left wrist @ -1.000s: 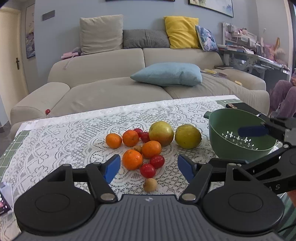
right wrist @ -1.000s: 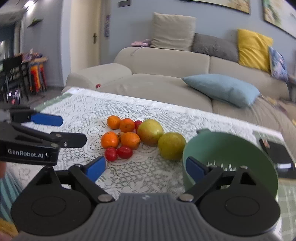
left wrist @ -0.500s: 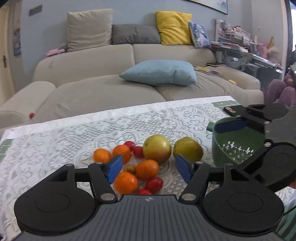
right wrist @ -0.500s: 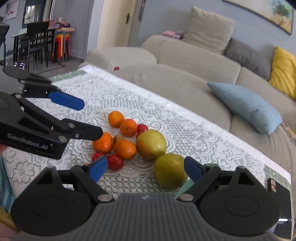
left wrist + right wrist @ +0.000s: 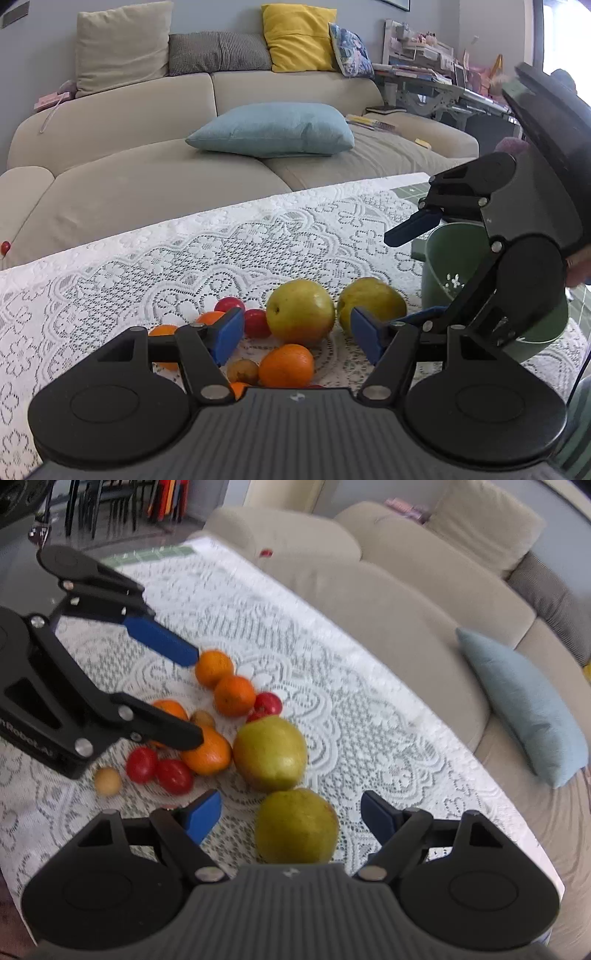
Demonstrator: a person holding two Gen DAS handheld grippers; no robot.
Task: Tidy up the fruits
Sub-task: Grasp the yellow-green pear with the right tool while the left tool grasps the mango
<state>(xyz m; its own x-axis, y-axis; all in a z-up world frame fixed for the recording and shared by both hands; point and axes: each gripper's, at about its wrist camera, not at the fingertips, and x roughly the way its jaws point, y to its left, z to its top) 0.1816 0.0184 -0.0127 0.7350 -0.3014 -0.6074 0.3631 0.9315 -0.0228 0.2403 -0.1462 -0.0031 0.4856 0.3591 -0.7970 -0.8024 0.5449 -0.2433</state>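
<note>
On the lace cloth lies a fruit pile: two big yellow-green fruits (image 5: 300,312) (image 5: 371,304), several oranges (image 5: 286,365), red cherry tomatoes (image 5: 256,323) and small tan fruits (image 5: 243,371). My left gripper (image 5: 295,338) stands open just above the pile, with the left yellow-green fruit and an orange in line between its blue pads. My right gripper (image 5: 290,818) hangs over the other yellow-green fruit (image 5: 297,827). Its jaws are closing, and its pads stay clear of the fruit on both sides. Each gripper shows in the other's view: the right gripper (image 5: 399,280) and the left gripper (image 5: 197,698).
A green colander bowl (image 5: 439,258) stands right of the pile, partly hidden by the right gripper. A beige sofa (image 5: 147,177) with a blue cushion (image 5: 273,129) runs along the table's far edge. One red fruit (image 5: 5,246) lies on the sofa.
Both grippers moved in closer over the fruit. The right one swung from the green bowl to the right yellow-green fruit, rolled, and its jaws narrowed. The left one's jaws narrowed slightly.
</note>
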